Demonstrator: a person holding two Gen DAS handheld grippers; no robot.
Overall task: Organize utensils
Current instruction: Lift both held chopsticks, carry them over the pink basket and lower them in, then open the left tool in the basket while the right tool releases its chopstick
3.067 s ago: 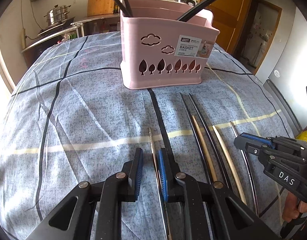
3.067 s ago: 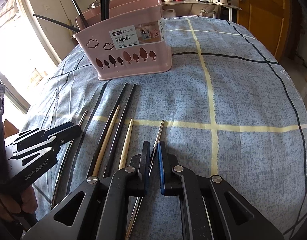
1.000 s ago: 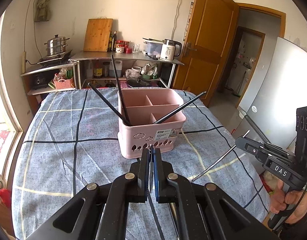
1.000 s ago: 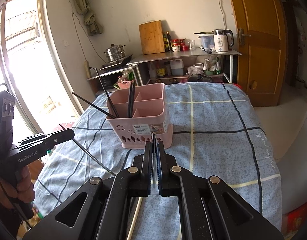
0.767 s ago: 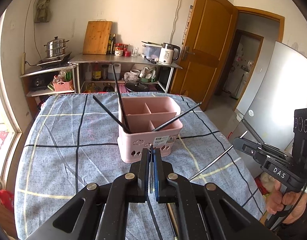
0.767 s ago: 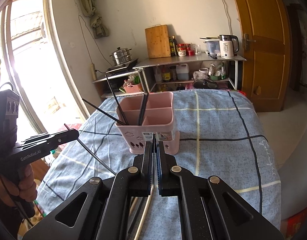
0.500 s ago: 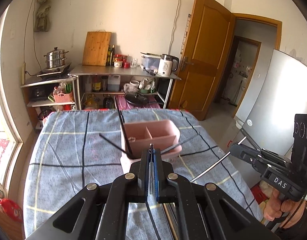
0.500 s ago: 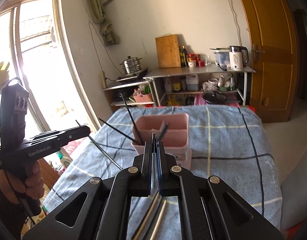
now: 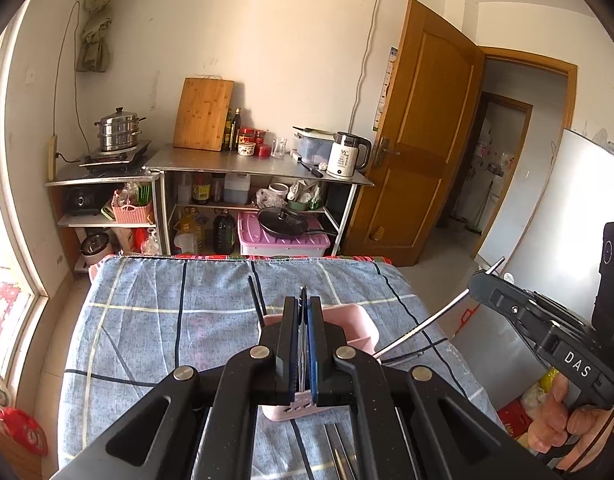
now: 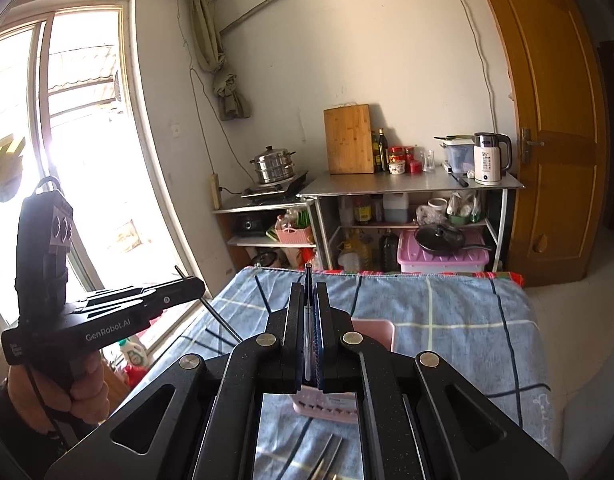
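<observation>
Left gripper (image 9: 303, 312) clamped on a thin metal chopstick (image 9: 303, 294); right gripper (image 10: 309, 304) clamped on another slim silver chopstick (image 10: 307, 280). Both raised over pink basket (image 9: 363, 322) on blue checked tablecloth (image 9: 147, 320).

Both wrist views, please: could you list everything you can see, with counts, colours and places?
Basket: one, pink, on the table, black sticks in it.
Tablecloth: one, blue, lined, over the table.
Chopsticks: several, on the cloth before the basket.
Metal chopstick: one, silver, in the right gripper.
Metal chopstick: the same one, seen from the right wrist.
Second chopstick: one, thin, in the left gripper.
Kettle: one, white, on the steel shelf.
Cutting board: one, wooden, against the wall.
Steamer pot: one, steel, far left.
Door: one, wooden, open.
Left gripper: black, shut.
Right gripper: black, shut.
</observation>
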